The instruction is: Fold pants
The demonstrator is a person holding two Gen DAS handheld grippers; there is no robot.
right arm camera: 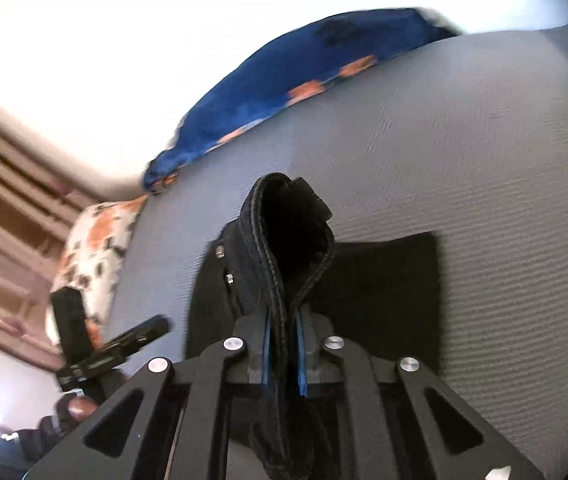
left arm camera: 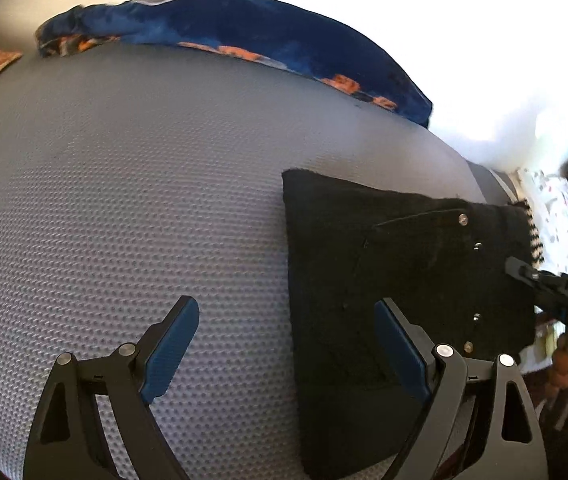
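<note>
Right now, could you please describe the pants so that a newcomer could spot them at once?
Start at the grey dimpled mat with the blue blanket along its far edge. The pants are the flat black garment on it, with silver rivets, one stitched edge pinched in the right gripper.

Each gripper (left arm camera: 285,344) has black linkage arms, silver rivets, blue pads (right arm camera: 300,350).
</note>
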